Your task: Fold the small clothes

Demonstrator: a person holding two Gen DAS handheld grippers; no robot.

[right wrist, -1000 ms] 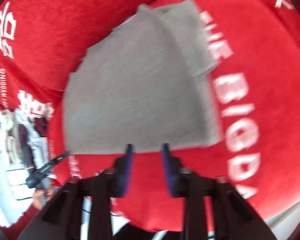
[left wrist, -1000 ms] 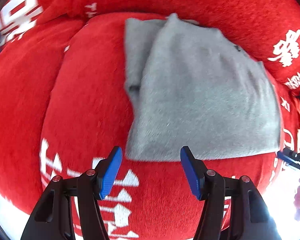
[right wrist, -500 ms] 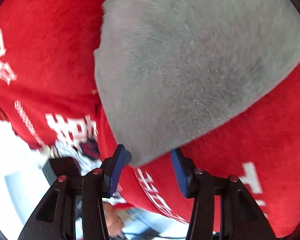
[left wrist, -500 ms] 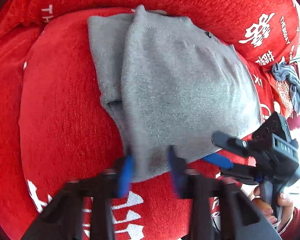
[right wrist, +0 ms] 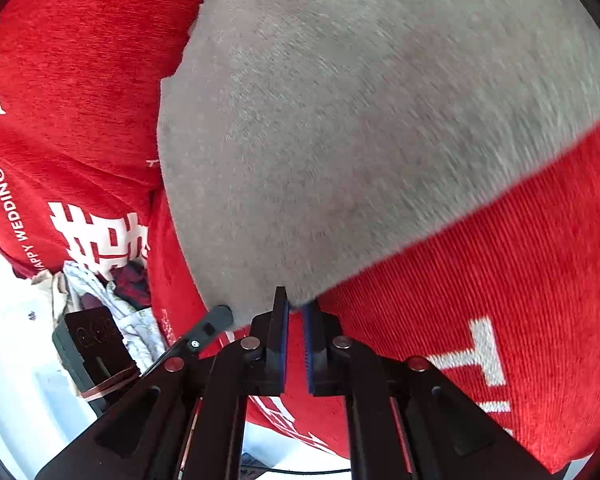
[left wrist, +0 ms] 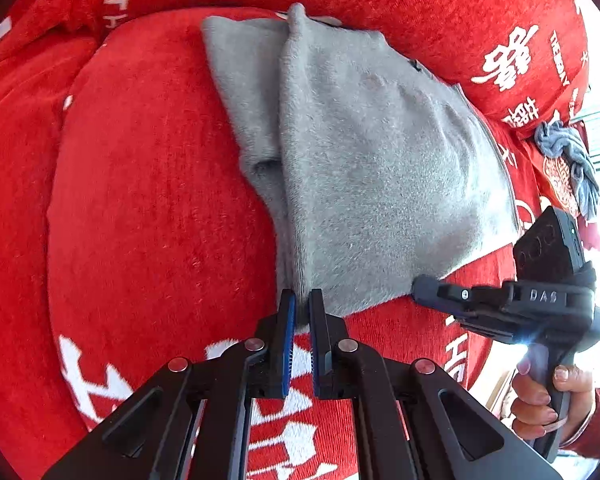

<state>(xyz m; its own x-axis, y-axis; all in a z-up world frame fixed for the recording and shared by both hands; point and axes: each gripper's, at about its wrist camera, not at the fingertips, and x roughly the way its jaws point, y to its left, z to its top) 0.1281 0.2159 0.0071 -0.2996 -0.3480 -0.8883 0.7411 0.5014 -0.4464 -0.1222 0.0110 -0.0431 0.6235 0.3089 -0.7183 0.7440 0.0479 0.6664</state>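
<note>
A grey fleece garment [left wrist: 372, 168] lies partly folded on a red sofa cushion [left wrist: 152, 208], a sleeve tucked along its left side. My left gripper [left wrist: 302, 304] is shut on the garment's near left corner. My right gripper [right wrist: 296, 304] is shut on the garment's [right wrist: 360, 128] near corner at the other end of the hem. In the left wrist view the right gripper [left wrist: 420, 286] shows at the right, its tip at the hem, held by a hand [left wrist: 548, 400].
The sofa cover is red with white lettering; a back cushion [left wrist: 440, 20] rises behind the garment. A grey-blue cloth [left wrist: 572, 160] lies at the far right. A pile of other clothes [right wrist: 96, 292] lies off the cushion's left edge in the right wrist view.
Both grippers moved up to the garment's near hem and shut on its two corners; they were open one second ago.
</note>
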